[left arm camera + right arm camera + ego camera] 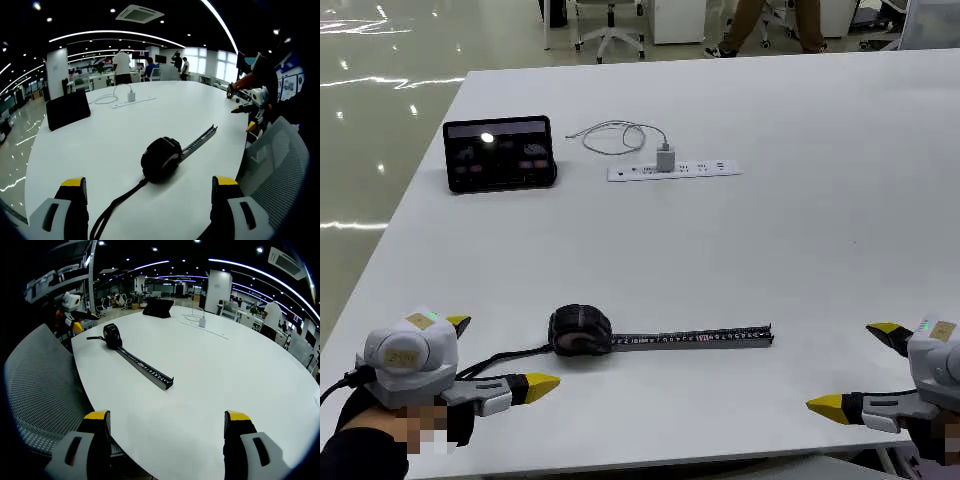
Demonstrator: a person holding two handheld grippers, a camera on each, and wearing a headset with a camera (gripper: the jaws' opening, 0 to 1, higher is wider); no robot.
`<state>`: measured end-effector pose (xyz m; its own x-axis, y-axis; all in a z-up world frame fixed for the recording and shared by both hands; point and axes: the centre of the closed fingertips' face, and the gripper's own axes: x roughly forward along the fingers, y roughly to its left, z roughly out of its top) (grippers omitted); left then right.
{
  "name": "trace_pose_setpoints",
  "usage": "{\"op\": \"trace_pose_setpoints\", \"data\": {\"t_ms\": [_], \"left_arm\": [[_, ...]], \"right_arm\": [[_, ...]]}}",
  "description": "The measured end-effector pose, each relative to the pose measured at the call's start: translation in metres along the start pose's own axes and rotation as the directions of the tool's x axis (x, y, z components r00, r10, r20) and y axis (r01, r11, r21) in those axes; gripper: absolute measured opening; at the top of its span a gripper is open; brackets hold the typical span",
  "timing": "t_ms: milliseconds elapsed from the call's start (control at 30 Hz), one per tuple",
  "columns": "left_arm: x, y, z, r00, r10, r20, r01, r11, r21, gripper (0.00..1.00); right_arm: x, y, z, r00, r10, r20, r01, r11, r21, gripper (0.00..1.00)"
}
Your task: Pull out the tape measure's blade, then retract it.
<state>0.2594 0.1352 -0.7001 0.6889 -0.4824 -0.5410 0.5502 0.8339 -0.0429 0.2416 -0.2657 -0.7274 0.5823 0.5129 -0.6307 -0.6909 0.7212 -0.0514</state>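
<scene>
Head view first: spotting the tape measure (581,330) lying near the front edge of the white table (770,230), with its blade (695,339) run out flat to the right and a dark strap (510,355) trailing off the case (578,326) toward the left. Hovering just left of the case with the left gripper (503,352), jaws spread wide, pinching nothing. Same deal for the right gripper (855,367) out past the end hook (768,335), well apart from it, spread and empty. Further back: a dark tablet (500,153) propped up, plus a power strip (675,170) with a white charger (665,157) and a looped cable (615,137). All well away, so nothing blocking there.

Left gripper view: looking straight at the case between the two yellow-tipped jaws, open with a gap either side, strap running down toward the camera. Also catching a mesh chair back (280,165) at the table edge on the right.

Right gripper view: looking up the blade from its end hook, case at the far end, jaws apart over bare table, short of it.

Guessing: pull-out half done, retract half up next. Probably calls for closing the left jaws on the case to steady it and guiding the blade back in with the right, maybe freeing a lock first; no telling about any lock from here. Worth minding the strap near the jaws.
</scene>
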Motion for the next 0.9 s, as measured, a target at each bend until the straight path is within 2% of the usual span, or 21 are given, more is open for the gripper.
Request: {"op": "trace_pose_setpoints", "data": {"t_ms": [233, 300, 333, 400, 467, 567, 733, 800, 900], "left_arm": [[0.0, -0.002, -0.005, 1.0, 0.001, -0.009, -0.001, 1.0, -0.006, 1.0], [0.001, -0.002, -0.01, 0.9999, 0.0, -0.014, 0.0, 1.0, -0.008, 1.0], [0.002, -0.002, -0.016, 0.9996, 0.0, -0.029, -0.001, 1.0, -0.008, 1.0], [0.005, 0.0, -0.023, 0.9993, 0.0, -0.038, 0.0, 1.0, -0.018, 1.0], [0.004, -0.002, -0.021, 0.9993, -0.002, -0.038, 0.001, 1.0, -0.02, 1.0], [0.005, -0.011, -0.013, 0.9982, -0.053, -0.029, 0.052, 0.998, -0.03, 1.0], [0.012, -0.009, 0.003, 0.999, -0.035, -0.029, 0.034, 0.999, -0.016, 1.0], [0.02, -0.003, 0.001, 0.9987, -0.012, -0.049, 0.011, 1.0, -0.015, 1.0], [0.027, -0.006, 0.011, 0.9992, -0.005, -0.038, 0.004, 1.0, -0.017, 1.0]], "right_arm": [[-0.002, 0.003, -0.003, 0.9999, -0.004, -0.011, 0.004, 1.0, 0.003, 0.92], [-0.001, 0.002, -0.003, 0.9998, -0.019, -0.007, 0.019, 0.999, -0.029, 0.96], [0.0, 0.002, -0.005, 0.9998, -0.019, -0.011, 0.019, 0.999, -0.036, 0.98], [0.001, 0.0, -0.006, 0.9997, -0.019, -0.012, 0.018, 0.999, -0.033, 1.0], [0.0, 0.0, -0.005, 0.9998, -0.018, -0.01, 0.018, 0.999, -0.033, 1.0], [-0.002, 0.001, -0.002, 0.9999, -0.013, -0.005, 0.013, 0.999, -0.033, 1.0], [-0.003, 0.001, -0.001, 0.9999, -0.006, -0.009, 0.006, 0.998, -0.06, 1.0], [-0.004, 0.002, 0.002, 1.0, -0.003, -0.006, 0.002, 0.998, -0.06, 1.0], [-0.005, 0.003, 0.005, 1.0, 0.002, -0.003, -0.003, 0.998, -0.056, 1.0]]}}
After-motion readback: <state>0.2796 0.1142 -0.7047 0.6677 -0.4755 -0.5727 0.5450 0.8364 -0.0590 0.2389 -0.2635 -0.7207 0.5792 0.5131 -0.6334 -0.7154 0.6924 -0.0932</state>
